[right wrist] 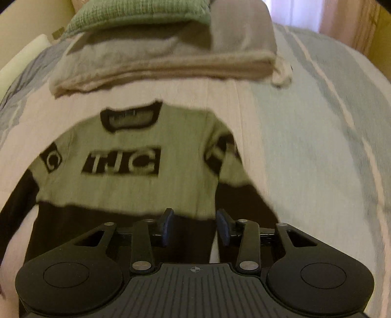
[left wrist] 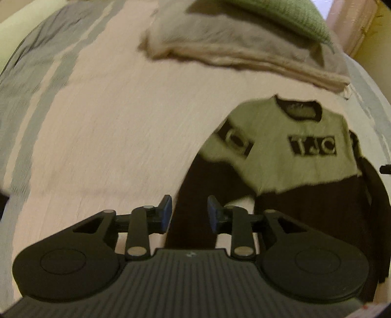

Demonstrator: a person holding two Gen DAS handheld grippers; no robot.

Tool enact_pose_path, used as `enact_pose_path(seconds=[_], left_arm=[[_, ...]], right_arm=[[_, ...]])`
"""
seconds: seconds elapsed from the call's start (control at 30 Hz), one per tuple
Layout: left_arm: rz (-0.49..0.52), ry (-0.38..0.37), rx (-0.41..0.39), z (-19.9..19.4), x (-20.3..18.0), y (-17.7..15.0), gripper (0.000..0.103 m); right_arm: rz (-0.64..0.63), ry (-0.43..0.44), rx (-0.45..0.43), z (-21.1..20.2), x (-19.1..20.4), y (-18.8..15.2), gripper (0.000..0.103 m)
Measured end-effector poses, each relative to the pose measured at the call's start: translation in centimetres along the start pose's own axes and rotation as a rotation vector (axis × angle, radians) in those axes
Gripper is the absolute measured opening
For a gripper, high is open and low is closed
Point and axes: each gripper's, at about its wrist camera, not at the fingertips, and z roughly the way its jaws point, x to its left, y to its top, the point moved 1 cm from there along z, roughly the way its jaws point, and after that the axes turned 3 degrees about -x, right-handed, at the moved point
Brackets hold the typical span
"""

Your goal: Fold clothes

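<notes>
The left gripper [left wrist: 188,212], black with blue-padded fingers, is spread apart and holds nothing; it hangs over the dark lower end of one sleeve. The right gripper [right wrist: 195,227] is likewise spread and empty, above the other dark sleeve near the hem.

Both point at the pale green and black knitted sweater [right wrist: 136,171], lettered across the chest, which lies face up and flat on the pink bedspread with pale blue stripes [right wrist: 305,159], neck away from the grippers and sleeves trailing down beside the body. Beyond the sweater's collar sits a stack of folded beige and grey cloth [right wrist: 158,63] with a green knit piece [right wrist: 136,14] on top, near the sweater but apart from it.

The sweater looks soft, limp and fairly thick, likely light enough for a pinch but prone to sag and stretch. A sensible hold is probably each cuff or sleeve end, pinched through both layers, so the sleeves can be laid across the chest before the body is doubled.
</notes>
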Motion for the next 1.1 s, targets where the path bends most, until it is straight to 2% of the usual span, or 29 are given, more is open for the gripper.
enact_pose_path(seconds=[0.13,0.17,0.23,0.27,0.37,0.53,0.57,0.63,0.7,0.8,0.93,1.0,1.1], left_arm=[[0.001,0.036,0.054,-1.4,1.6,-3.7,0.036],[-0.020,0.035,0.068,-1.8,2.1,-4.7,0.038],[-0.051,0.018,0.089,-2.7,3.0,-6.9,0.048],[-0.059,0.011,0.104,-3.2,3.3,-8.0,0.049],[-0.085,-0.043,0.121,-4.7,3.7,-10.7,0.057],[-0.072,-0.170,0.149,-5.7,3.0,-14.2,0.057],[-0.063,-0.185,0.157,-5.3,3.0,-14.8,0.056],[-0.045,-0.194,0.189,-4.1,3.2,-15.5,0.026],[-0.030,-0.178,0.191,-4.1,4.6,-15.7,0.008],[-0.057,-0.203,0.148,-6.5,8.7,-14.3,0.007],[-0.131,-0.226,0.094,-9.3,16.3,-10.5,0.006],[-0.136,-0.204,0.062,-9.3,19.9,-8.4,0.006],[-0.155,-0.182,0.053,-6.9,23.9,-6.3,0.006]], right_arm=[[0.074,0.030,0.058,-1.0,1.2,-3.7,0.046],[0.080,0.042,0.071,-1.3,1.9,-4.4,0.049],[0.084,0.054,0.093,-1.9,3.8,-5.8,0.051],[0.090,0.066,0.100,-2.2,5.1,-6.5,0.052],[0.097,0.105,0.111,-3.2,8.9,-7.9,0.053],[0.067,0.138,0.127,-3.9,16.2,-10.5,0.054],[0.073,0.130,0.124,-4.1,17.5,-11.1,0.054],[0.111,0.129,0.128,-4.1,19.7,-12.0,0.054],[0.120,0.119,0.144,-3.9,21.9,-12.9,0.054],[0.111,0.111,0.147,-4.1,24.9,-13.3,0.054],[0.090,0.118,0.133,-4.9,28.5,-12.6,0.054],[0.072,0.117,0.116,-5.2,29.8,-12.0,0.054],[0.054,0.096,0.096,-5.8,30.9,-11.8,0.054]])
